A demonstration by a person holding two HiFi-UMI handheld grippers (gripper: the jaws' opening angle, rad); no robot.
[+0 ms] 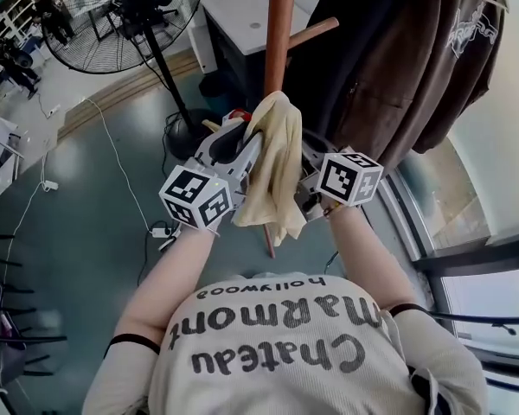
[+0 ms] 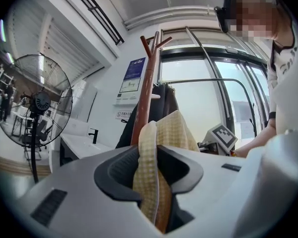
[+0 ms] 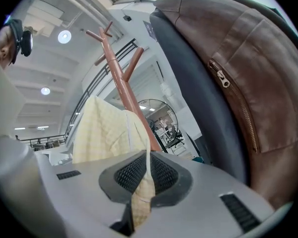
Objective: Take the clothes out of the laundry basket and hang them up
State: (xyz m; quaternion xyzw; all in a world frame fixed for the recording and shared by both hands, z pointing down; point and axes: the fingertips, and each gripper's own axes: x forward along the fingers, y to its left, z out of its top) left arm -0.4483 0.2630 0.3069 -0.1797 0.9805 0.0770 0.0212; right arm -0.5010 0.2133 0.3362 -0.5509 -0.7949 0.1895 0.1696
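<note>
Window-side brown wooden coat stand (image 1: 278, 24) ahead. Right claw (image 3: 140, 182) pinches pale-yellow checked cloth (image 1: 277, 171); left claw (image 2: 150, 170) slack around it. Hanging step, probably; next, release.

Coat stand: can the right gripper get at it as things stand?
Probably yes. The coat stand rises just past the right gripper, whose jaws pinch only the yellow cloth; the brown jacket hangs off to the side.
</note>
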